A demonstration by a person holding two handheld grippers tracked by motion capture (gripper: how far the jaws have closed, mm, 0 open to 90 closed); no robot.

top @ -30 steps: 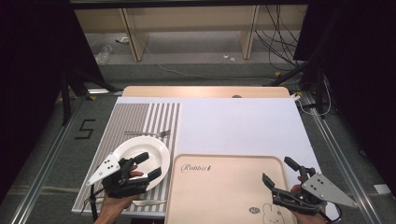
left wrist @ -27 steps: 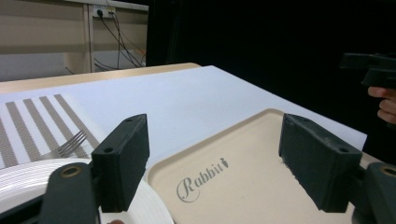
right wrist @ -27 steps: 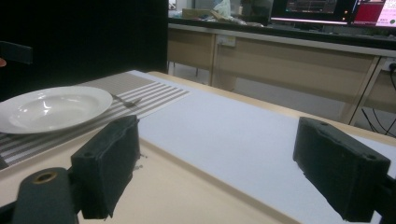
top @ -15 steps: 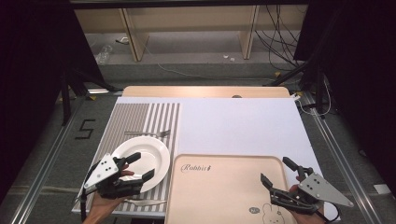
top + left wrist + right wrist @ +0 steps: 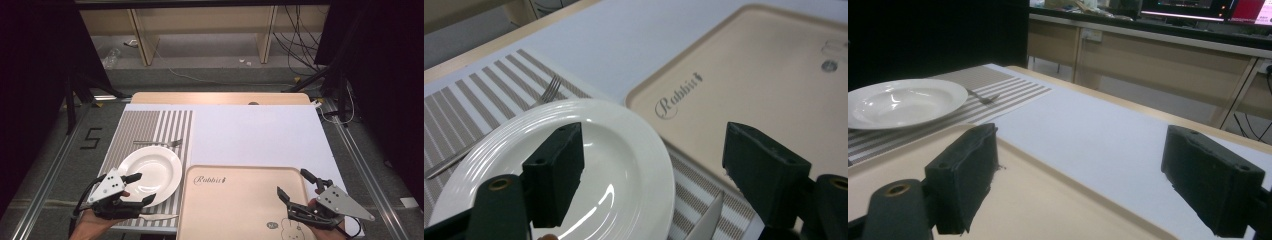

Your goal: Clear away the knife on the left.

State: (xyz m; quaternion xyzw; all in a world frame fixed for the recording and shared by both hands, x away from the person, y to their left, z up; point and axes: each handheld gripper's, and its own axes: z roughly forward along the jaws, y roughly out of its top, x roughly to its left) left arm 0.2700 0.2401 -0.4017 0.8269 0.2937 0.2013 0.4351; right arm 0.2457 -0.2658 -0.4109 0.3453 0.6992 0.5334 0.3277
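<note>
On the table [image 5: 260,135], a white sheet covered most of the top, with a grey-striped placemat [image 5: 150,130] on its left part. A white plate [image 5: 150,172] sat on the near half of the placemat, and a fork [image 5: 157,143] lay just beyond the plate's far rim. A knife [image 5: 157,217] lay on the placemat at its near edge. To the right of the plate, a beige tray [image 5: 240,200] with "Rabbit" lettering lay at the near side. The left claw [image 5: 139,188] hovered with jaws apart over the plate's near left rim. The right claw [image 5: 295,185] was spread wide above the tray's near right corner.
</note>
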